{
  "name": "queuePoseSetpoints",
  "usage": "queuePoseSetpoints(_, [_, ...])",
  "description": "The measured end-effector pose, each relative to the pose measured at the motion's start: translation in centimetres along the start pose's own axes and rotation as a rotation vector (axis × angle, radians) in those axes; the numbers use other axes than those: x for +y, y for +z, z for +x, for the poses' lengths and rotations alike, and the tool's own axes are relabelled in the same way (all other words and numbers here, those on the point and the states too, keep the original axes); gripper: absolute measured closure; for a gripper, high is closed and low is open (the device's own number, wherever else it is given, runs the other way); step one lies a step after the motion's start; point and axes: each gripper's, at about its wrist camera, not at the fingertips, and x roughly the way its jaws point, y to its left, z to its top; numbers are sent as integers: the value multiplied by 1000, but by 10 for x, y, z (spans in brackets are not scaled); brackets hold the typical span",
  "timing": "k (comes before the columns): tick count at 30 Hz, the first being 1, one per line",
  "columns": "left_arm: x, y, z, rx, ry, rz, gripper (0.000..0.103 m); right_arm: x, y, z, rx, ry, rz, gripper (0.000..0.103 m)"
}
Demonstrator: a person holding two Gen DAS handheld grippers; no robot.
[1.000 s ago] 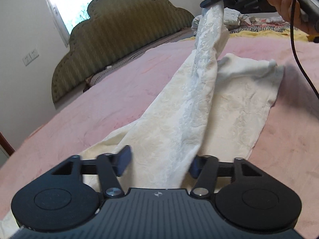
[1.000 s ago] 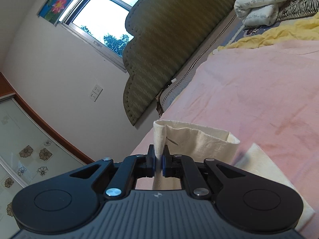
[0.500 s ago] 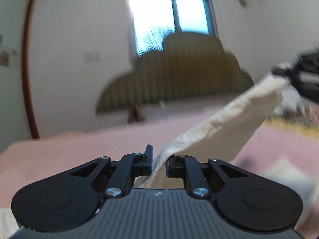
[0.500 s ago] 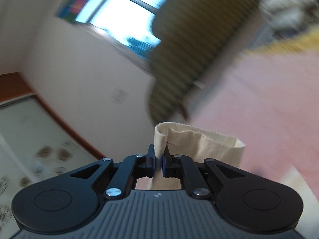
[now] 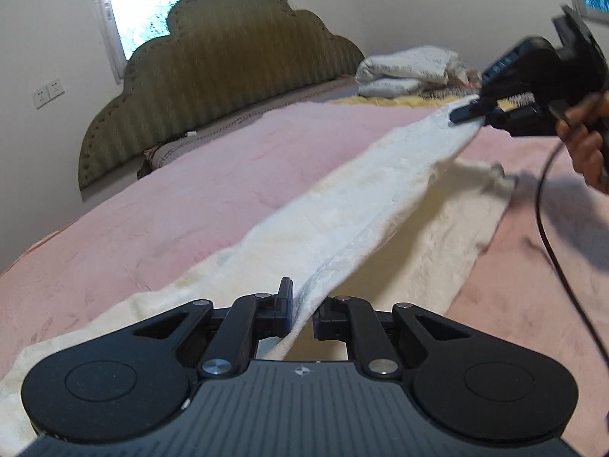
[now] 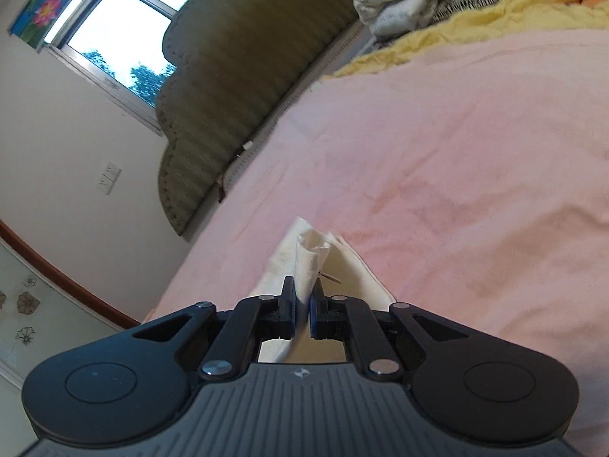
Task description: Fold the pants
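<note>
Cream patterned pants (image 5: 380, 205) lie on a pink bedspread (image 5: 213, 175). One leg is lifted and stretched between both grippers; the other leg lies flat beneath it (image 5: 449, 243). My left gripper (image 5: 302, 310) is shut on one end of the lifted leg. My right gripper (image 6: 302, 310) is shut on the other end of the pants (image 6: 310, 262), just above the bedspread (image 6: 456, 175). In the left wrist view the right gripper (image 5: 462, 114) shows at the far right, held by a hand.
An olive padded headboard (image 5: 213, 76) stands at the back against a wall with a window. Folded white bedding (image 5: 411, 72) and a yellow cloth (image 6: 475, 11) lie at the head end. A black cable (image 5: 548, 228) hangs from the right gripper.
My left gripper has closed on the pant leg and lifted it. The right gripper has come down from high above to just over the bed, so the leg is stretched low.
</note>
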Motion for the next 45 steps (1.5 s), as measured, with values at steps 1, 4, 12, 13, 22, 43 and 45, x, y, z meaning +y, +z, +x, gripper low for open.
queuePoseSetpoints(1, [3, 1, -3, -8, -5, -14, 89, 2, 1, -7, -13, 19, -14, 96])
queuePoseSetpoints(4, [-1, -3, -3, 23, -36, 2, 89, 10, -1, -21, -37, 21, -67, 96])
queuePoseSetpoints(12, [-27, -23, -4, 63, -59, 80, 89, -21, -19, -14, 37, -112, -27, 96])
queuePoseSetpoints(13, [-25, -22, -4, 63, -65, 68, 89, -21, -19, -15, 39, -112, -32, 96])
queuePoseSetpoints(22, [-34, -30, -15, 36, -57, 161, 89, -20, -19, -17, 49, -125, -74, 96])
queuePoseSetpoints(43, [43, -2, -1, 104, -46, -209, 25, 82, -18, 45, 117, -232, -675, 55])
queuePoseSetpoints(45, [48, -12, 9, 156, -38, -224, 25, 82, -17, 77, 188, -258, -700, 55])
